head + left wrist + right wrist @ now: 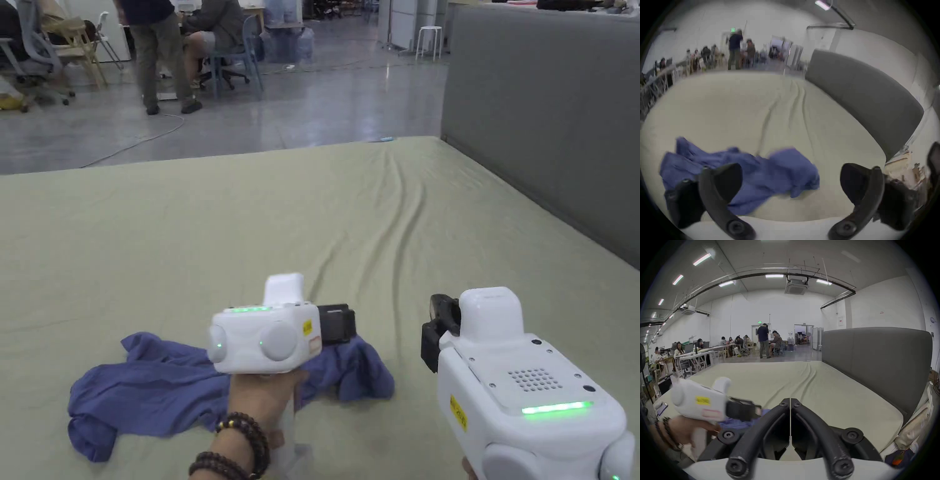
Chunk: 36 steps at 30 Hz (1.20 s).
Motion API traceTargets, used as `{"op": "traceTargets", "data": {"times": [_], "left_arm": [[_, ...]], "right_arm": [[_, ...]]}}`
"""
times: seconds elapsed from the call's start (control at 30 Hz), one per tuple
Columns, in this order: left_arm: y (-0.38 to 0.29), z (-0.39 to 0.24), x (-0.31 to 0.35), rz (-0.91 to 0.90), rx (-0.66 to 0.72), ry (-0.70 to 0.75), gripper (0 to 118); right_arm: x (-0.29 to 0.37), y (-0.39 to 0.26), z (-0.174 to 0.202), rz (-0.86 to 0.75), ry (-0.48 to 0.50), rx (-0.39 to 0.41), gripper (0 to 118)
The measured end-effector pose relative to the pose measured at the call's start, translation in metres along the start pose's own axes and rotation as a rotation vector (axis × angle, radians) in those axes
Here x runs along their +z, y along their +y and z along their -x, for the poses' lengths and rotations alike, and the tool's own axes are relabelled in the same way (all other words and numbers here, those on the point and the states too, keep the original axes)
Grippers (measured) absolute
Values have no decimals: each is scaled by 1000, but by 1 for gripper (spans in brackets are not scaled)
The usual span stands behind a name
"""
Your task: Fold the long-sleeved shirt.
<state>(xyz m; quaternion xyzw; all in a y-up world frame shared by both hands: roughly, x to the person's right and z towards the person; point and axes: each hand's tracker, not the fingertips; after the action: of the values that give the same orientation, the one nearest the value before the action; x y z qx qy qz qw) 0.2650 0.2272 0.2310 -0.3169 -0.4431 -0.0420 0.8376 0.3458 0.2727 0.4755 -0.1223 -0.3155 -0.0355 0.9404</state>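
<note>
Shirt (156,394) is blue-purple, crumpled in a loose heap, not spread out and no fold made. It lies on the near left part of the bed (375,206), which has a pale green sheet with a few long creases running away from the camera.

Left gripper (337,323) hangs over the right end of the shirt, held by a hand (262,390) with dark bead bracelets. Left gripper view: its jaws stand wide apart with nothing between them; shirt (753,177) and bare sheet show through the gap. That view is motion-blurred.

Right gripper (440,328) is off to the right of the shirt, over bare sheet. Right gripper view (790,400): jaws closed tip to tip, just a thin slit between, nothing clamped.

Head view gives the full outline of the heap; the right gripper view catches just a strip of shirt (737,421) under the left gripper (743,410). Right gripper view also shows the grey headboard (875,356) along the bed's right side, and people at desks (696,353) across the room, which the head view crops to legs and chairs.
</note>
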Motion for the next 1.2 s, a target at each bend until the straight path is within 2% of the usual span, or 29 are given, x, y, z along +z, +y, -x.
{"op": "traceTargets", "data": {"times": [0.1, 0.17, 0.23, 0.3, 0.33, 0.37, 0.43, 0.47, 0.53, 0.63, 0.77, 0.8, 0.83, 0.87, 0.9, 0.93, 0.97, 1.0, 1.13, 1.2], "left_arm": [[-9, 24, 59, -114, -47, 78, 118], [-31, 37, 97, -166, -21, 144, 117], [-56, 53, 129, -177, 7, 197, 111], [-87, 61, 156, -187, -1, 260, 82], [-98, 66, 163, -185, -19, 309, 75], [-113, 69, 171, -177, -44, 379, 75], [-130, 81, 179, -174, -34, 456, 21], [-134, 88, 179, -171, 13, 454, 0], [-136, 102, 181, -127, 86, 401, 0], [-135, 112, 179, -126, 86, 401, 0], [-119, 119, 169, -112, 95, 323, 2], [-112, 124, 162, -123, 103, 321, 20], [-104, 129, 151, -101, 93, 308, 60], [-98, 132, 135, -41, 95, 272, 114], [-92, 138, 114, 54, 74, 261, 118], [-89, 145, 102, -12, 2, 230, 118], [-89, 151, 81, 75, 29, 254, 118], [-85, 143, 55, 128, 1, 283, 118], [-78, 166, -13, 246, -25, 339, 117], [-79, 178, -38, 309, -5, 325, 105]], "right_arm": [[-4, -5, 11, 40, 24, -9, 0], [-7, -10, 18, 62, 32, -19, 0], [-8, -14, 26, 82, 38, -40, 0], [-7, -19, 34, 90, 47, -35, 0], [-7, -21, 38, 91, 45, -28, 0], [-7, -23, 43, 91, 41, -18, 0], [-7, -26, 51, 95, 20, 19, 0], [-7, -27, 56, 113, 14, 33, 0], [-8, -30, 62, 117, 17, 52, 0], [-6, -29, 68, 137, 30, 48, 0], [-4, -28, 69, 143, 50, 39, 0], [-4, -28, 68, 148, 55, 42, 0], [-5, -28, 68, 150, 54, 44, 0], [-6, -29, 68, 153, 53, 44, 0], [-8, -30, 67, 159, 56, 42, 0], [-10, -31, 65, 166, 58, 39, 0], [-13, -32, 64, 175, 63, 37, 0], [-15, -34, 62, 181, 62, 37, 0], [-26, -39, 57, 214, 57, 51, 0], [-33, -41, 53, 233, 51, 56, 0]]}}
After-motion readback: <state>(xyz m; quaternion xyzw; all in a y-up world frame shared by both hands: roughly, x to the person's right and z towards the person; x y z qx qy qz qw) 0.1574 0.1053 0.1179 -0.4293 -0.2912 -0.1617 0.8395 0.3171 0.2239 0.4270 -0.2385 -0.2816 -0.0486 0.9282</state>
